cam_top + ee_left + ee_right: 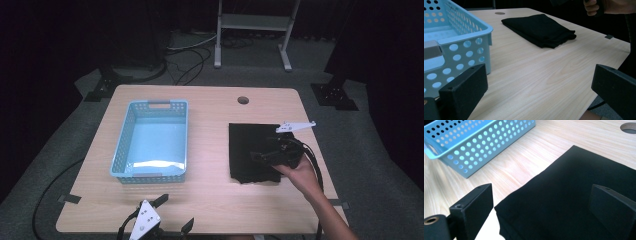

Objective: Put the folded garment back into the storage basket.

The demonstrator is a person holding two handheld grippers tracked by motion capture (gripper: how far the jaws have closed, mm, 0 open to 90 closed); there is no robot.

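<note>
I'm reaching with my right hand-held gripper (262, 157), jaws spread over the folded black cloth (255, 150) beneath; next, lower and pinch its edge.

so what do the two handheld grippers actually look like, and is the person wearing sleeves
Each gripper has two flat, blocky black jaws with a small hole near the top. The left gripper carries a pale grey three-cornered plate with dark dots. The right gripper has a similar plate seen edge-on, and thick black cables loop back from its body. The person's right forearm is bare, no sleeve in view.
</note>
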